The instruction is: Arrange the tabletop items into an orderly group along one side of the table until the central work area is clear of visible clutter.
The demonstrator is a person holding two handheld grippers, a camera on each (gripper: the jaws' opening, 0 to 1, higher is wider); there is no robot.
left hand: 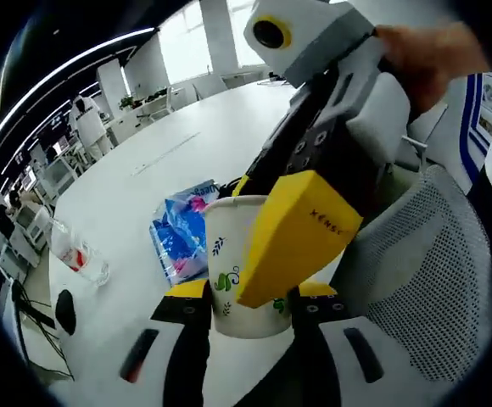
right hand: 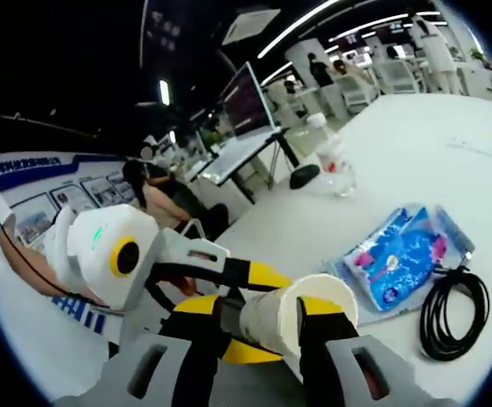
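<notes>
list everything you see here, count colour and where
white paper cup with green leaf print: 1, white and green, at the table's near edge, between the jaws of both tools
blue and pink plastic packet: 1, flat on the white table beside the cup
clear plastic water bottle: 1, red and white label, farther along the table
coiled black cable: 1, black, next to the packet
grey mesh office chair: 1, beside the table
left tool: black and yellow, jaws on both sides of the cup
right tool: black and yellow, jaws around the cup
person's hand: 1, holding the right tool

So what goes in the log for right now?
paper cup | held by left gripper and right gripper | blue packet, cable on table
</notes>
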